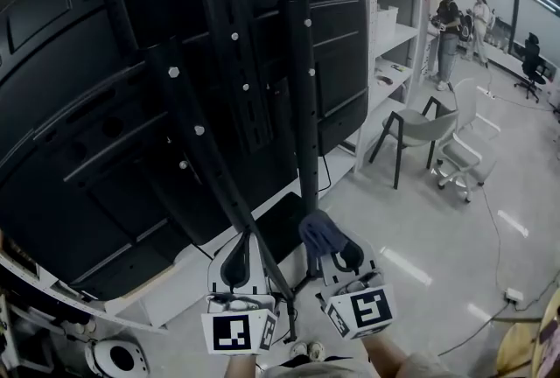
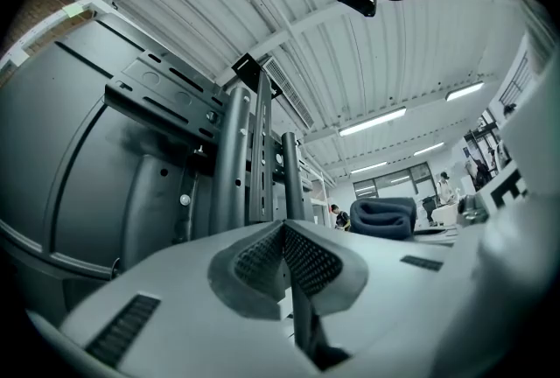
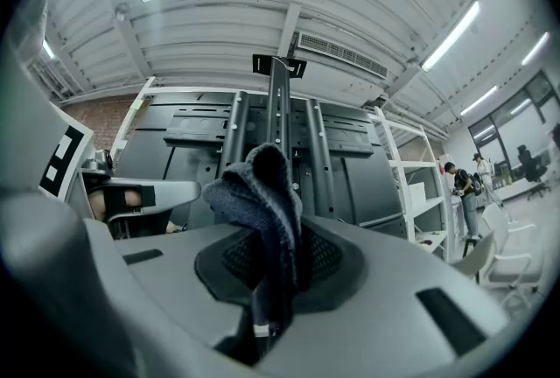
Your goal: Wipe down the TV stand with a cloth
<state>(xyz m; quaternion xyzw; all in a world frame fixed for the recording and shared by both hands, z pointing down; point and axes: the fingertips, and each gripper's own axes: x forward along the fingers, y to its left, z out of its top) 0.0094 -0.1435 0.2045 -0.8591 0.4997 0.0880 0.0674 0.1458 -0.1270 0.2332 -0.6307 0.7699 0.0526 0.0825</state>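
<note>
The black TV stand (image 1: 302, 96) rises behind a large black TV, with upright posts and a slanted brace (image 1: 197, 140). A dark blue-grey cloth (image 1: 319, 232) sticks out of my right gripper (image 1: 337, 258), which is shut on it just right of the base of the posts. In the right gripper view the cloth (image 3: 262, 201) bunches up between the jaws, in front of the stand's centre post (image 3: 278, 105). My left gripper (image 1: 236, 262) is shut with nothing in it, beside the brace's foot. The left gripper view looks up at the stand posts (image 2: 254, 157) and shows the cloth (image 2: 382, 217) at right.
White shelving (image 1: 394, 26) stands right of the TV. A grey chair (image 1: 420, 127) and a white chair (image 1: 464, 149) stand on the shiny floor. Two people (image 1: 446, 17) stand at the far right. A power strip (image 1: 514, 296) with a cable lies on the floor.
</note>
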